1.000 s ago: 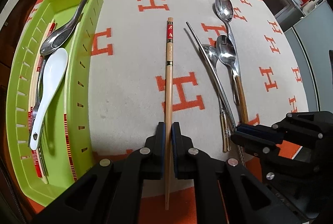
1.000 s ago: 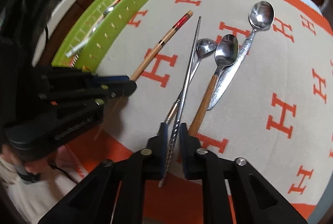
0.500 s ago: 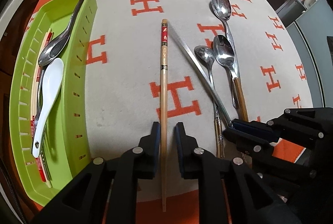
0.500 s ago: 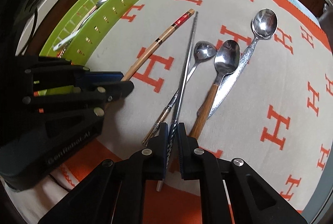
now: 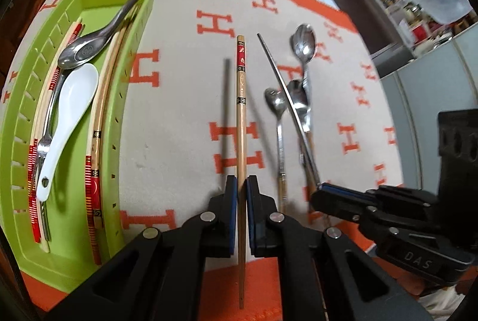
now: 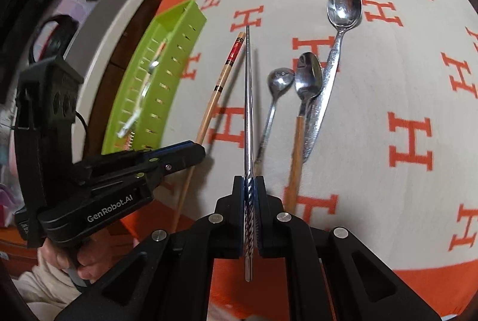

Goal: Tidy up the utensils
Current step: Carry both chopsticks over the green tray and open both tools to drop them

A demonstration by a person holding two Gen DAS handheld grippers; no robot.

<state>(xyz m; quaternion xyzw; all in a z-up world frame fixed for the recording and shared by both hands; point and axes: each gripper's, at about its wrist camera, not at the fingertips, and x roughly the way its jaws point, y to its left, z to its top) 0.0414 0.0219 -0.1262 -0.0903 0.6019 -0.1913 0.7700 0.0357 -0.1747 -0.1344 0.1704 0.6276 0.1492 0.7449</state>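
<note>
**Two chopsticks lifted, both held near one end**

The left gripper is clamped on the wooden chopstick; the right gripper is clamped on the metal chopstick. Each stick juts far past its pads, so a quick swing toward the green tray could make either one pivot or slip out, and the metal one looks slicker. Its tip could also catch the spoons on the cloth.

Compared with a second ago, both sticks are off the cloth, the wooden one casting a shadow beside itself. The left jaws have just closed on it again after loosening briefly.
</note>
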